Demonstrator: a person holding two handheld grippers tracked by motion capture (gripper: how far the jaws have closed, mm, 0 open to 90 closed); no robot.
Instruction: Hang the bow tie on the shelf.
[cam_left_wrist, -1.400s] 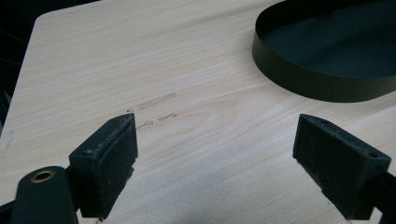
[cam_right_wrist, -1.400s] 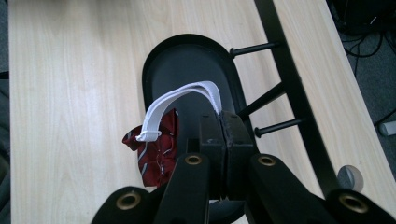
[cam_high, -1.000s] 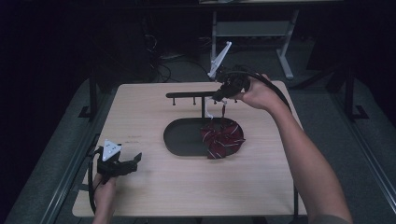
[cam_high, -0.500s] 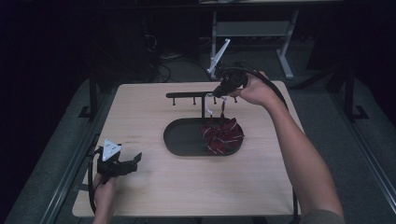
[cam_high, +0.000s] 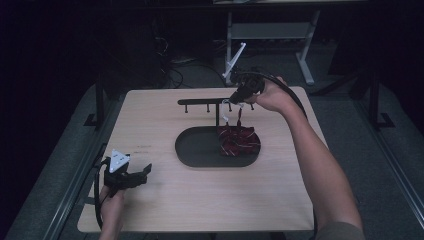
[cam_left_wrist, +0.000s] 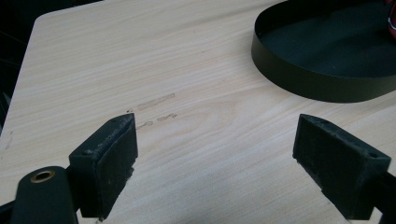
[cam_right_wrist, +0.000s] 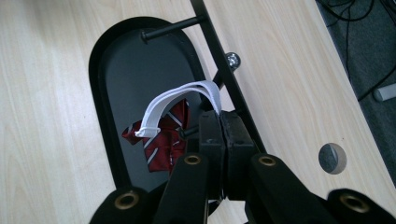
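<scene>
A red cloth piece (cam_high: 239, 141) with white stripes hangs by a white elastic strap (cam_right_wrist: 173, 100) over the black oval tray (cam_high: 197, 150). My right gripper (cam_high: 229, 102) is shut on that strap, right beside the black hook bar (cam_high: 202, 101) of the stand that rises from the tray. In the right gripper view the shut jaws pinch the strap (cam_right_wrist: 219, 122) against the bar, and the red cloth (cam_right_wrist: 161, 135) dangles below. My left gripper (cam_high: 142, 173) rests open near the table's front left corner, with bare wood between its pads (cam_left_wrist: 112, 158).
The wooden table (cam_high: 165, 200) has free room at the front and left. The tray wall (cam_left_wrist: 317, 88) lies ahead and to the right of the left gripper. A round hole (cam_right_wrist: 332, 157) sits in the tabletop. Cables and a metal frame lie on the floor behind.
The right gripper has lifted the strap slightly, and the red cloth has risen and bunched closer to the stand's post. The left gripper has stayed still.
</scene>
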